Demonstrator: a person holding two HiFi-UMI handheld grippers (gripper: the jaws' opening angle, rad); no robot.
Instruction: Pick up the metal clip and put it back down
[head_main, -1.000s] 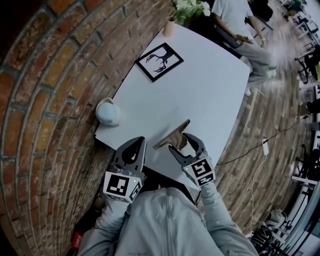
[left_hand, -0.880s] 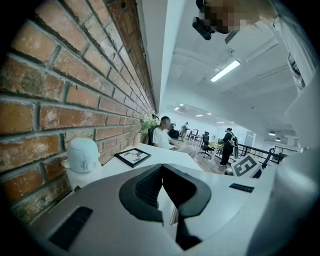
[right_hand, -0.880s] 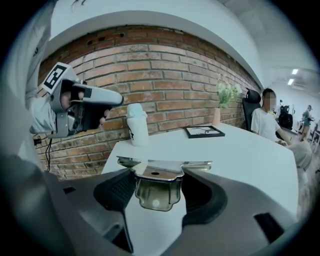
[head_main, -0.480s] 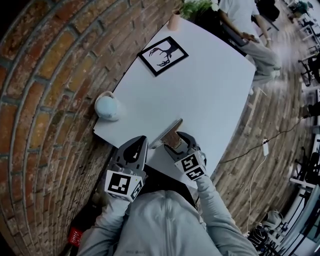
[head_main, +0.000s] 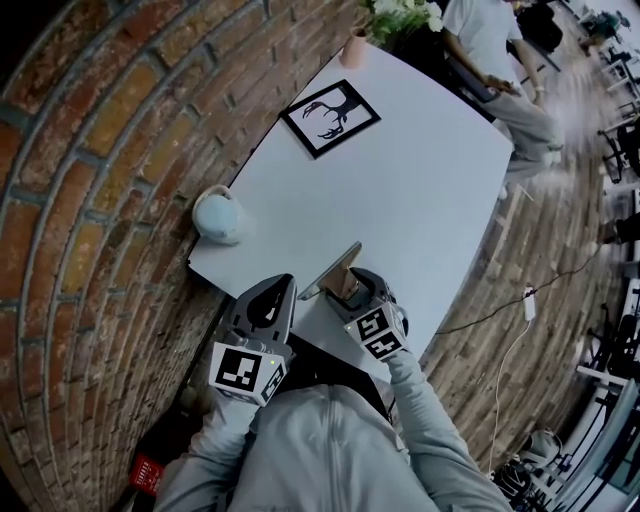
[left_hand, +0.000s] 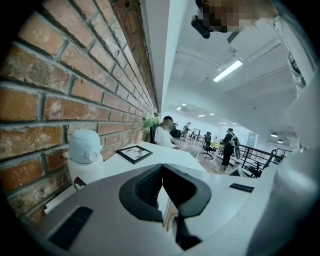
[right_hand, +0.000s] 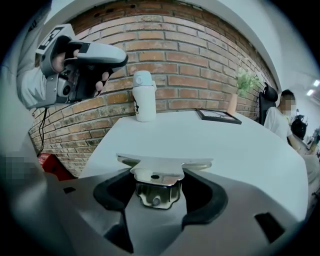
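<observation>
- The metal clip (right_hand: 161, 170) is clenched in the right gripper (head_main: 355, 288). Both jaws press on its shiny handle, and its broad flat plate points away from us over the table's (head_main: 420, 190) near corner.
- We cannot tell whether the plate's edge touches the tabletop or hangs just above it. From the head view the clip sits tilted, just inside the table's near edge.
- The right gripper's marker cube (head_main: 376, 333) lies off the table's near edge, at the end of our grey sleeve (head_main: 440, 440).
- The left gripper (head_main: 272, 298) is just off the table's near-left corner, beside the right one and not touching the clip. Its jaws are pressed together with nothing between them, and its own view looks along the table's left side.
- A pale blue flask (head_main: 217, 216) stands upright on the table's left edge, close to the near corner.
- A black-framed picture of antlers (head_main: 329, 117) lies flat further along the table's left side, toward the far end.
- A small pot with a green plant (head_main: 353, 48) stands at the table's far-left corner.
- A seated person (head_main: 490, 50) is at the table's far end.
- A brick wall (head_main: 90, 200) runs along the table's left side.
- A white cable (head_main: 515, 330) trails over the brick floor to the table's right.
</observation>
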